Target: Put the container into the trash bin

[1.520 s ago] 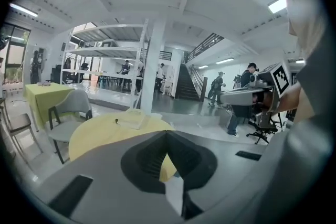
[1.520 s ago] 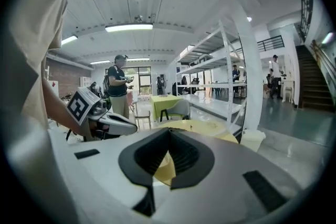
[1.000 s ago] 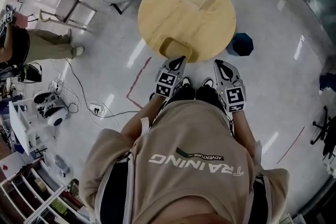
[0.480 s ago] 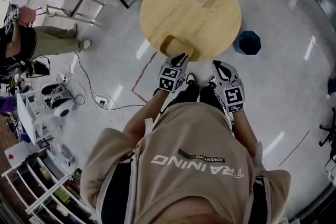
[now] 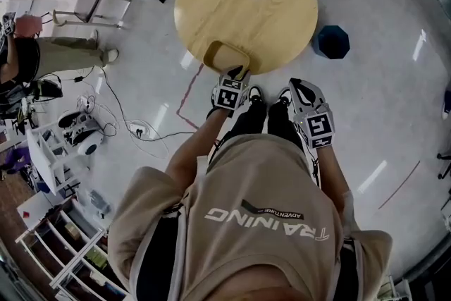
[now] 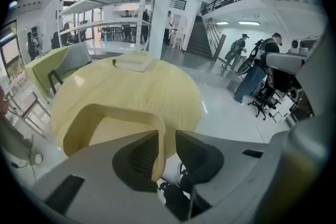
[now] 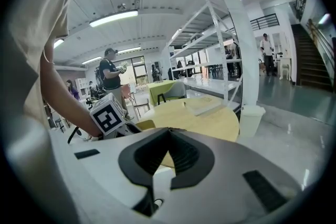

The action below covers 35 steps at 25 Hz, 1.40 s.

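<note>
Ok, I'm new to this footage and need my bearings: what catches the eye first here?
A round wooden table fills the top of the head view, with a tan container at its near edge. The left gripper straddles the container's wall, its jaws opening; the right gripper hangs empty beside it.

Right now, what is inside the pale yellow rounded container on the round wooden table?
The pale yellow container shows a bare floor, with nothing in it. Its near corner is covered by the left gripper, whose opening jaws straddle the rim.
</note>
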Each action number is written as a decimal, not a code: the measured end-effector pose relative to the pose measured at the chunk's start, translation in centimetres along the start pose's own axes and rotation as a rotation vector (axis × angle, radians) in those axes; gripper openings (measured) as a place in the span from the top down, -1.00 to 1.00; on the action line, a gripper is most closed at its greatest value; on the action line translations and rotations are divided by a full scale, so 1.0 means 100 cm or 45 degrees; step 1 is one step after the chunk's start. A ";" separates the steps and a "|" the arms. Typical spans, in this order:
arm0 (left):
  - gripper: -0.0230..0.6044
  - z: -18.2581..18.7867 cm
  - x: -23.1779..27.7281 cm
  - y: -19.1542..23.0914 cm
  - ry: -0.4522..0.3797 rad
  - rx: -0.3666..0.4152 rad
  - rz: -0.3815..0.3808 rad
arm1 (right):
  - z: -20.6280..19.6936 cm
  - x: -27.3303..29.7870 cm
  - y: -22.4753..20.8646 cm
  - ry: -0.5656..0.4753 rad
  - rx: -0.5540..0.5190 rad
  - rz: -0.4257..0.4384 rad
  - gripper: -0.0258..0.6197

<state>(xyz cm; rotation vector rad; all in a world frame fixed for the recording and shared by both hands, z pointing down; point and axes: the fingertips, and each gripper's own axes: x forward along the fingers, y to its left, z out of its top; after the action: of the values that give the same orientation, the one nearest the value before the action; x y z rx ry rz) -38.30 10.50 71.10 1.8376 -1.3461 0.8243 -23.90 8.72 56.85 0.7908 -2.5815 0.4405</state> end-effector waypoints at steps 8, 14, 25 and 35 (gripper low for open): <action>0.56 -0.019 0.027 0.006 0.112 0.018 0.046 | -0.004 0.000 -0.022 0.010 0.021 -0.010 0.91; 0.78 -0.020 0.036 0.006 0.148 0.021 0.059 | -0.008 -0.002 -0.033 0.008 0.038 -0.027 0.91; 0.85 0.022 -0.003 0.006 -0.012 0.014 0.090 | -0.009 -0.008 -0.027 0.016 0.026 -0.024 0.91; 0.86 0.054 -0.058 0.019 -0.180 -0.064 0.076 | 0.028 -0.004 -0.012 -0.041 -0.052 -0.036 0.91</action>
<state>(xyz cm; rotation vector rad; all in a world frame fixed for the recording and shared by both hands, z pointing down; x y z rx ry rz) -41.18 8.60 63.77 1.8535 -1.5026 0.6951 -23.64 6.83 54.44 0.8261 -2.5969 0.3687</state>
